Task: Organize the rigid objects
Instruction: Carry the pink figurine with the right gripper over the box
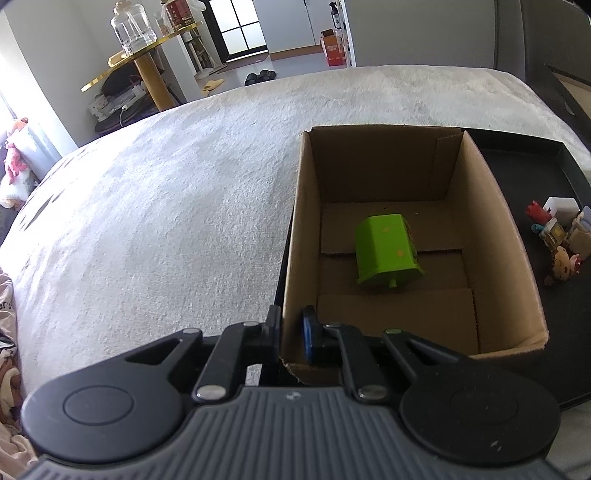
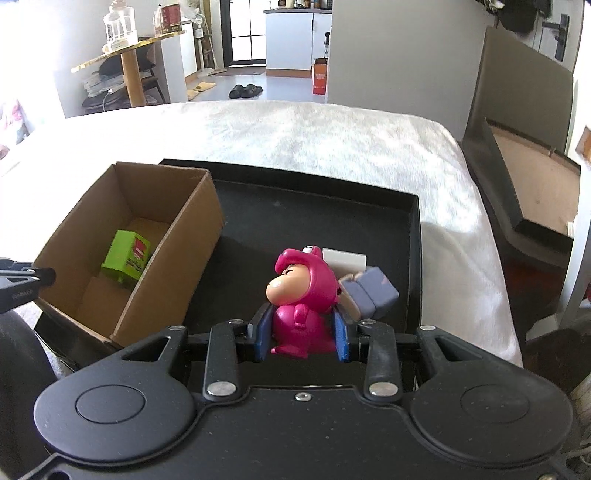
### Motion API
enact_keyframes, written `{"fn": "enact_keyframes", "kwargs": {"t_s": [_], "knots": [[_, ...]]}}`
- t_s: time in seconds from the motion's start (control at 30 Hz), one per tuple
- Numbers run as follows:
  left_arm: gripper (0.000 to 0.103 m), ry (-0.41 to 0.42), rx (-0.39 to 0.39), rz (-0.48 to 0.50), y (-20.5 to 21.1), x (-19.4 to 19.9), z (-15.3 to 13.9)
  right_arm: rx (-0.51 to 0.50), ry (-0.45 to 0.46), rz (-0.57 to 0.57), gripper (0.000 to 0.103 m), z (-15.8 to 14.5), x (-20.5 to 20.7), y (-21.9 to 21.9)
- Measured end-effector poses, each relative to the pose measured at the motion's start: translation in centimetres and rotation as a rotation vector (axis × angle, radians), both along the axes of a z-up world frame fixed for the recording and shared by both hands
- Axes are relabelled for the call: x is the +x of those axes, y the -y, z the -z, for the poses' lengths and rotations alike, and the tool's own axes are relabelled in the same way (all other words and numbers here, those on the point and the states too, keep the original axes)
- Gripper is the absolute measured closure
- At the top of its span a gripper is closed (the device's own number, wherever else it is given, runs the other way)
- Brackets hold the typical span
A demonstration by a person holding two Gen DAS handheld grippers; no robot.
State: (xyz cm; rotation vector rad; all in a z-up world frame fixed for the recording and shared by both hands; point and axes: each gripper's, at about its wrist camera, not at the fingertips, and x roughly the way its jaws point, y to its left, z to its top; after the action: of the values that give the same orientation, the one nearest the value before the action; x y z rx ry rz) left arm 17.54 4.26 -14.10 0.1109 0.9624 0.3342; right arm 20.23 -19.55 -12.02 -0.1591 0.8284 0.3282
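White fleecy bedding [image 2: 332, 147] covers the whole surface ahead of both claws, sunlit and washed out toward its left side. On it lies a shallow black tray [image 2: 295, 206], and the cardboard box [image 1: 491, 229] stands in the tray's left part. The left claw [image 1: 291, 332] is clamped on the box's near left corner, one finger outside the wall and the blue-padded one inside. Ahead of that claw, on the box floor, a green toy block [image 1: 386, 249] lies on its side. The right claw [image 2: 301, 332] is closed on a pink figurine [image 2: 301, 295], its blue pads against the toy's flanks, and the figurine sits upright between them. Just beyond that claw's right finger lie a white block [image 2: 345, 258] and a grey-blue piece [image 2: 376, 290] on the tray; the left wrist view shows them as part of a cluster of small toys [image 1: 557, 236].

Beyond the bed's far edge is a grey floor with a pair of dark slippers [image 2: 245, 90], a gold round table [image 2: 127, 50] carrying a clear glass jar [image 2: 118, 26], an orange carton [image 2: 319, 75], and a dark-framed glass door [image 2: 245, 31]. To the right of the right claw stands a dark padded headboard [image 2: 524, 92].
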Motion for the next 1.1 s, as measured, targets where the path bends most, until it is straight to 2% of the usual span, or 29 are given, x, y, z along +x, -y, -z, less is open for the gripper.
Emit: {"fn": "enact_keyframes", "kwargs": {"t_s": [0.67, 1.1], "knots": [[0.093, 0.018, -0.048, 0.0, -0.8, -0.3, -0.1, -0.037, 0.07, -0.088, 0.069, -2.9, -0.5, -5.4], [0.094, 0.036, -0.084, -0.007, -1.4, -0.8, -0.2, -0.068, 0.075, -0.2, 0.069, -2.8, -0.3, -10.1]]}}
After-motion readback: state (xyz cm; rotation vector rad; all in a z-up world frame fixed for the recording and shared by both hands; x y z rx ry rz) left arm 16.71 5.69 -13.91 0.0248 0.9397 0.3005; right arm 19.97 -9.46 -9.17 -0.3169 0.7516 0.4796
